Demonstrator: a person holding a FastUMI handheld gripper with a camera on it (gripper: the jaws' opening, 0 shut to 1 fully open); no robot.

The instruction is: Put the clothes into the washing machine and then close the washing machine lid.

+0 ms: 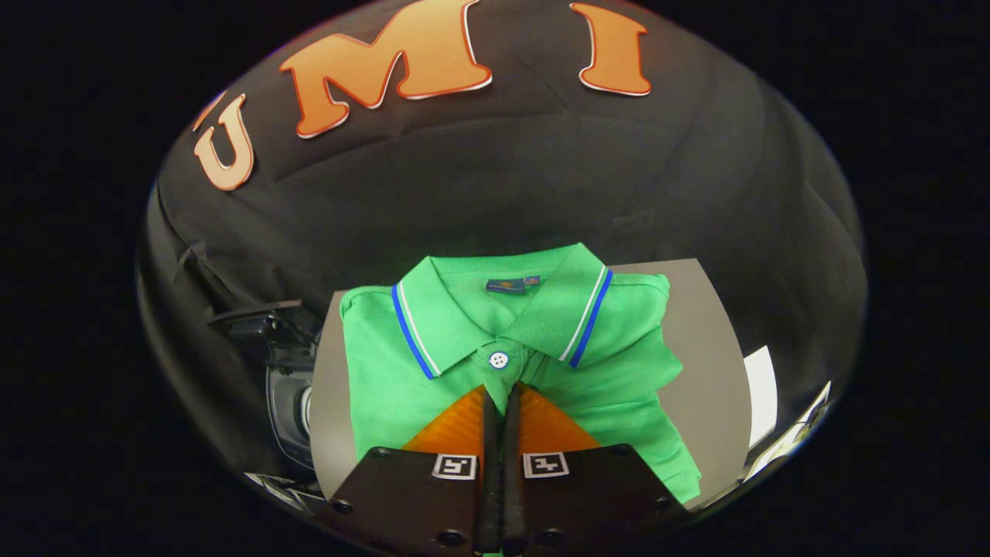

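A folded green polo shirt [464, 371] with a blue-and-white striped collar and a white button [499, 360] lies flat on a grey tabletop [708, 363]. My gripper [501, 393] is over the shirt's front, fingertips just below the button on the placket. The two fingers [489, 433] stand pressed almost together, with only a thin green sliver of shirt between them. The cloth looks smooth and unlifted, and I cannot tell whether any fabric is pinched.
Left of the table, lower down, stands a dark device [282, 387] with a round grey front. White sheets [762, 394] lie off the table's right edge. The black cloth wall rises close behind the table.
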